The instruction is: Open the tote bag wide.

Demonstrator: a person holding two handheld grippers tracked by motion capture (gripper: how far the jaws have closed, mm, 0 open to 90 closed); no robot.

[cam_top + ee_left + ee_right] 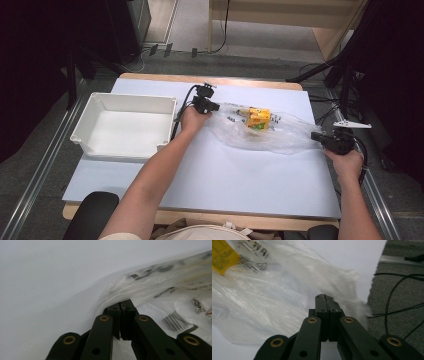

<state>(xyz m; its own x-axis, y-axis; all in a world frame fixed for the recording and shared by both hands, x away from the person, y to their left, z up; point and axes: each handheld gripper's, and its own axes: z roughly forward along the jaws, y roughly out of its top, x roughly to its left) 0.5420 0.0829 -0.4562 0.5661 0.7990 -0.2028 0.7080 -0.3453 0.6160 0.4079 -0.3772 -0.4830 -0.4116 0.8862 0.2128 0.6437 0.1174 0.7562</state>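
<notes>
Both grippers, left (216, 106) and right (317, 136), are clenched on the bag (292, 136) ends; the yellow box (258, 118) is still inside, the bin (95, 111) left of it empty.

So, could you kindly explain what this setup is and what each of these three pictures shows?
There is no robot here: a person sits at a table and holds a hand tool with two black jaws in each hand. The high view looks down from above the person. There the left gripper and the right gripper sit at opposite ends of a clear plastic bag with a yellow packet inside. An empty white bin stands at the left. The other two pictures come from cameras riding on the grippers. Each looks along its own jaws, which are shut on the bag's edge: the left gripper at one end, the right gripper at the other.
</notes>
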